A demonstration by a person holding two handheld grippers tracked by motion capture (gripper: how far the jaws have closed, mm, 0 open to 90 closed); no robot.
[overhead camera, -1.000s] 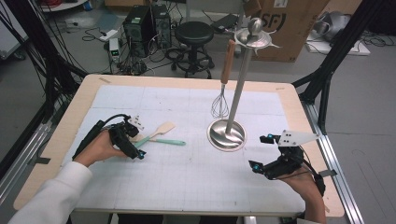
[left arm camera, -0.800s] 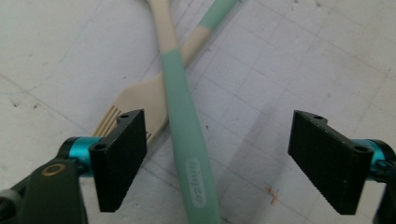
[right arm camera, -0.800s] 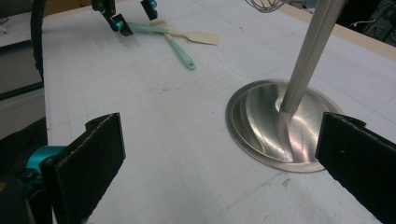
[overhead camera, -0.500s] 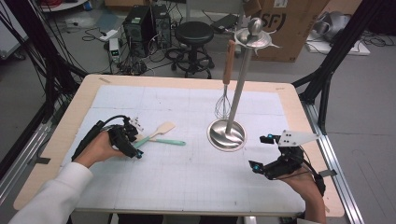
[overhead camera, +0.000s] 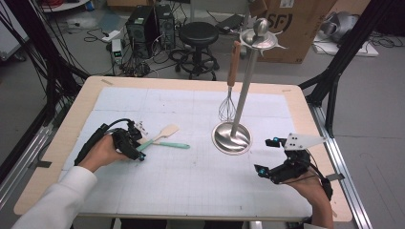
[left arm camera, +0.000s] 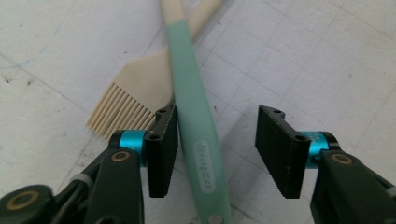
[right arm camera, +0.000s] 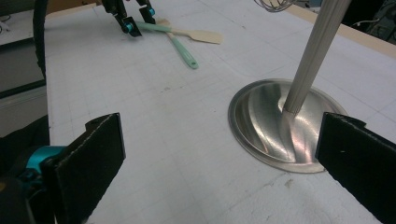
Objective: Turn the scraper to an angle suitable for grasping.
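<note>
Left gripper (overhead camera: 139, 151) near the desk's (overhead camera: 191, 86) left edge, jaws just closing around the green brush (left arm camera: 198, 140), one pad touching, right gripper (overhead camera: 270, 156) released near the right edge, bare middle between them

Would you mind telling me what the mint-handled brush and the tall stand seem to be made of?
Mint-handled brush: matte, likely silicone or soft plastic; molded oval logo, cream bristles cast as one comb-like piece. Tall stand: polished metal, probably stainless steel; mirror streaks on its dished base.
</note>
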